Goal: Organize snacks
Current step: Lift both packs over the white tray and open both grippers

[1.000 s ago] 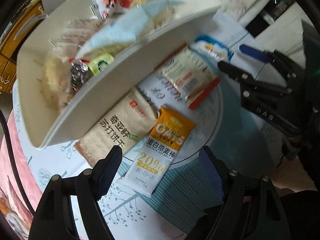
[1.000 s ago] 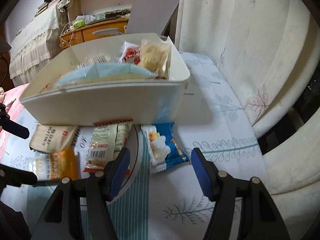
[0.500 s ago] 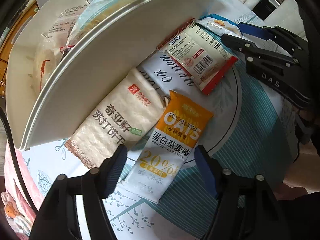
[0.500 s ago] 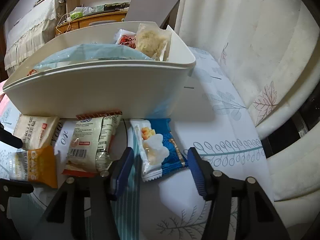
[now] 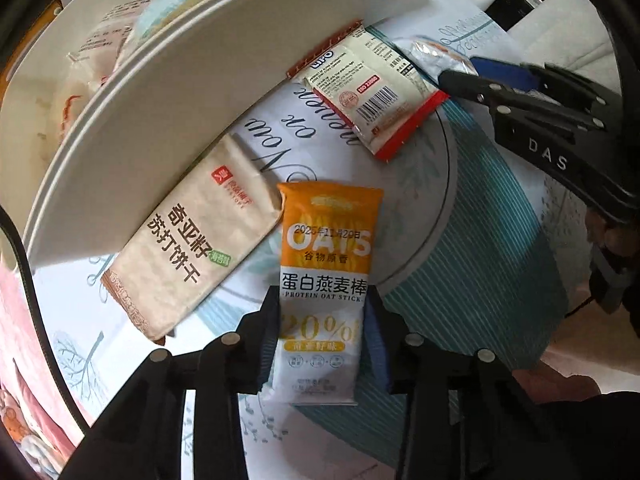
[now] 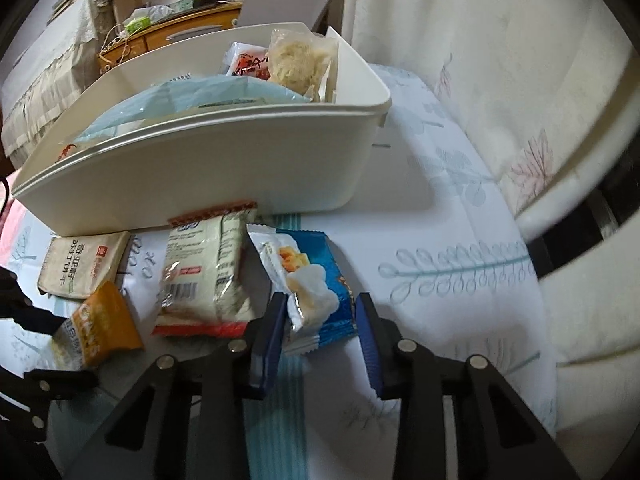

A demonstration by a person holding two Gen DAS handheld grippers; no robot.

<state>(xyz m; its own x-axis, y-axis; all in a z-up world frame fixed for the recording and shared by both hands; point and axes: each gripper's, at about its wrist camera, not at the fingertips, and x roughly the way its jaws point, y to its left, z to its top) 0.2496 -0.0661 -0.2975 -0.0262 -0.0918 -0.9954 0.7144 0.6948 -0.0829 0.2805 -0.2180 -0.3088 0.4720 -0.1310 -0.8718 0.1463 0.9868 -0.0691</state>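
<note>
**Orange oat stick pinched, blue snack straddled**

Orange-and-white oat stick (image 5: 320, 312) lies on the tabletop (image 6: 460, 280), clamped at its lower half by the left claw (image 5: 322, 328). Right claw (image 6: 320, 316) is closing around the blue snack packet (image 6: 316, 280), pads not yet pressing. Both packets lie before the white bin (image 6: 224, 176).

Glossy foil oat bar wrapper (image 5: 326, 280), matt paper-look cracker pack (image 5: 192, 248), smooth plastic bin (image 6: 224, 168).

Black hand-held gripper (image 5: 322, 334), blue pads, silver screws, white "DAS" lettering.
</note>
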